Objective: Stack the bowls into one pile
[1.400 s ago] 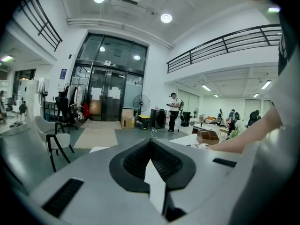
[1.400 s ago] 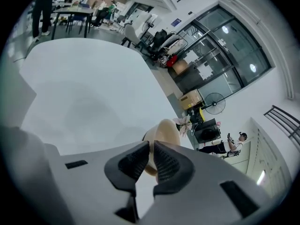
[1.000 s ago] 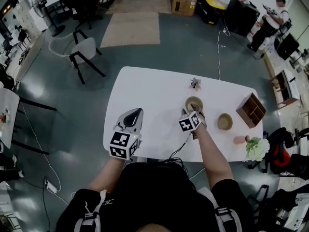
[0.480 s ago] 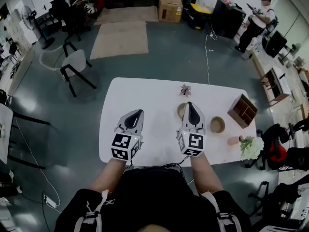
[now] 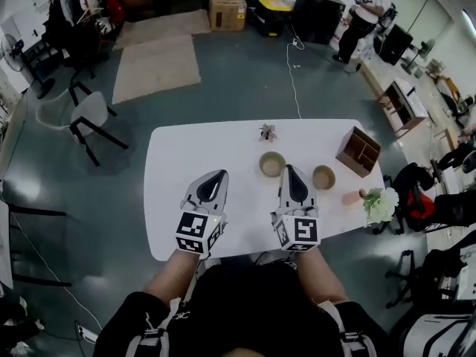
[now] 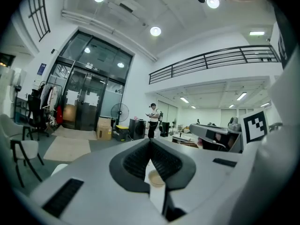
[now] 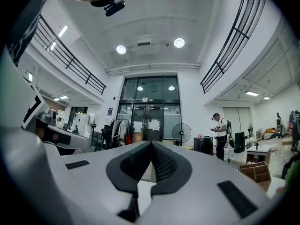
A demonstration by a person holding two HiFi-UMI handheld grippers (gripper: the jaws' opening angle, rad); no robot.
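Note:
Two tan bowls stand apart on the white table [image 5: 178, 162]: one bowl [image 5: 272, 163] near the middle and a second bowl [image 5: 323, 177] to its right. My left gripper [image 5: 218, 174] is held level over the table's near left part, shut and empty. Past its closed tips in the left gripper view [image 6: 150, 139], a bowl [image 6: 156, 178] shows below. My right gripper [image 5: 288, 169] hangs between the two bowls in the head view, raised clear of them. It is shut with nothing in it, as the right gripper view [image 7: 151, 142] shows.
A wooden divided box [image 5: 359, 152] sits at the table's right end, with a pink cup [image 5: 351, 198] and white flowers [image 5: 380, 204] nearer me. A small ornament [image 5: 267, 132] stands at the far edge. A chair [image 5: 89, 114] and a standing person [image 5: 364, 10] are farther off.
My right gripper came off the middle bowl, rose, turned level and shut empty. The left gripper lifted a little. The head view shifted, so the table sits higher in the picture.

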